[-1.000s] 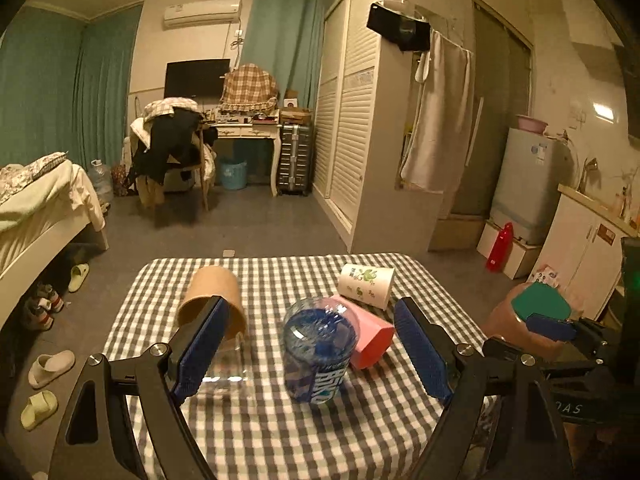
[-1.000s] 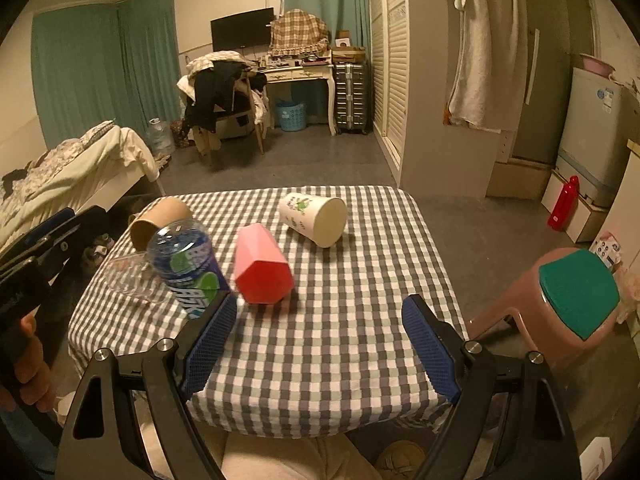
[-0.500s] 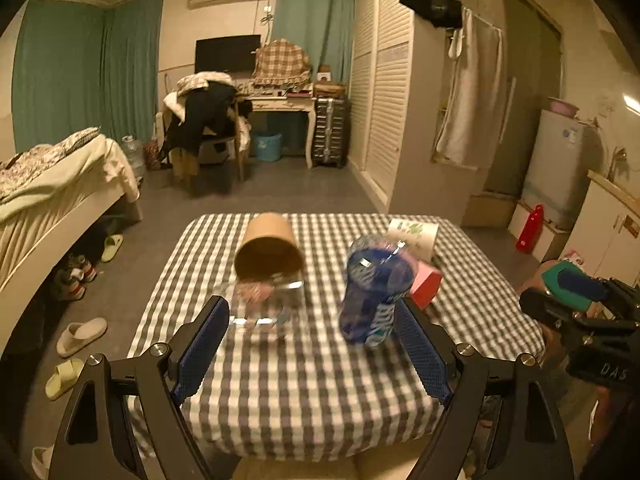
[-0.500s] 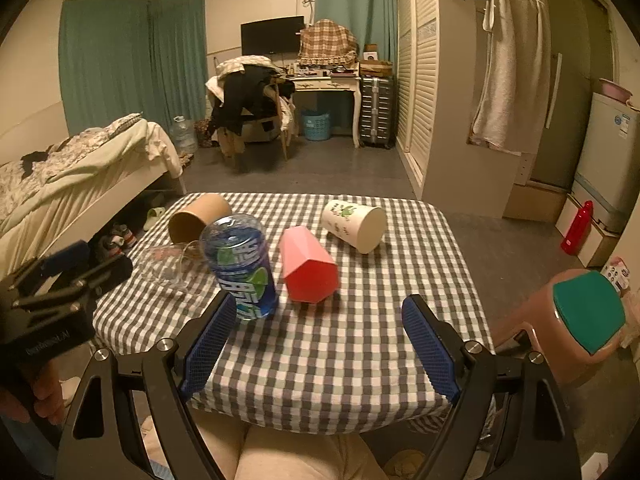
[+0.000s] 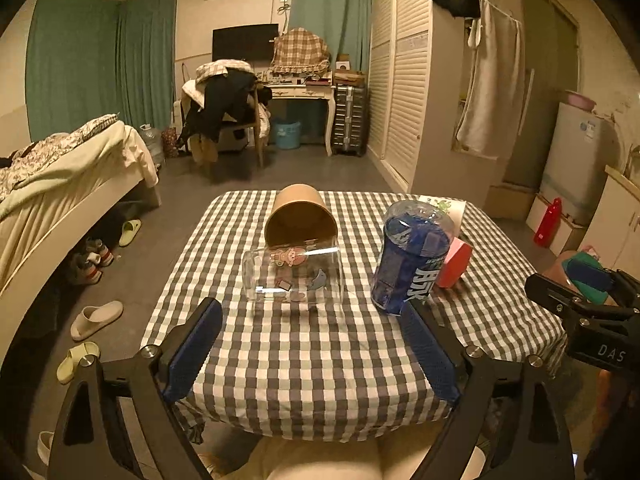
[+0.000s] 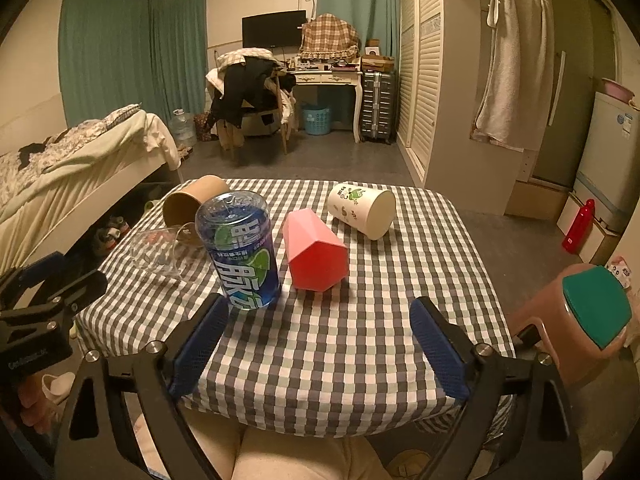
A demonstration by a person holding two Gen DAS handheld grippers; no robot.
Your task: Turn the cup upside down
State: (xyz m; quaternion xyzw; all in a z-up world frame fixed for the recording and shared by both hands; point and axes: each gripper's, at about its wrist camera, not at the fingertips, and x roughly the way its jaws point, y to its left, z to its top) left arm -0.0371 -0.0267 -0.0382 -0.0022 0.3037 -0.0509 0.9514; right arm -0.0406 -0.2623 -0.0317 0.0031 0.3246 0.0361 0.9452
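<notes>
While upright, blue cup beyond spread fingers.

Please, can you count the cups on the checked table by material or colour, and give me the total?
Brown paper cup: 1
Clear glass cup: 1
Blue plastic cup: 1
Pink cup: 1
White paper cup: 1
Total: 5
</notes>
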